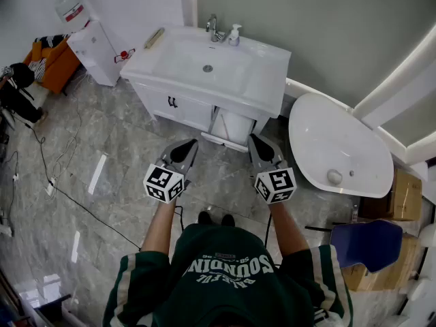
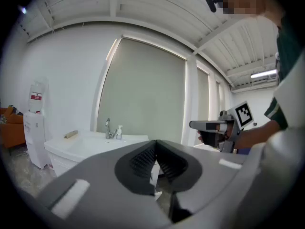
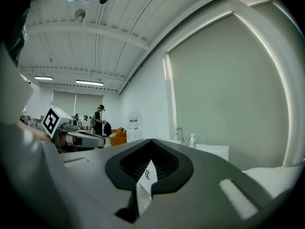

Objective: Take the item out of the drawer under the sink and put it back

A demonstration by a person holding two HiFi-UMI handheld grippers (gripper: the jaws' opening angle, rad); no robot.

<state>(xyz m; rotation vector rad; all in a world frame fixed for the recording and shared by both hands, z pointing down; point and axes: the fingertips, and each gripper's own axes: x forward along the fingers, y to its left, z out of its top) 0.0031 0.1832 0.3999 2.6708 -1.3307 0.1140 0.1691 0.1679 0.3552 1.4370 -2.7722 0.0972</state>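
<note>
A white sink cabinet [image 1: 204,70] stands against the wall ahead of me. Its left front carries a dark handle [image 1: 172,102]. The drawer [image 1: 230,129] at its lower right is pulled out a little and looks white inside; no item shows in it. My left gripper [image 1: 188,146] is shut and empty, held level over the floor short of the cabinet. My right gripper [image 1: 255,140] is shut and empty too, just before the drawer. In the left gripper view the left gripper's [image 2: 155,143] jaws meet, with the sink [image 2: 90,144] beyond. The right gripper's [image 3: 151,141] jaws also meet.
A white bathtub [image 1: 337,148] lies to the right of the cabinet. A water dispenser [image 1: 95,46] and an orange seat [image 1: 53,63] stand at the left. Cables [image 1: 61,162] run over the grey floor. A blue chair [image 1: 368,244] and cardboard boxes [image 1: 402,196] are at the right.
</note>
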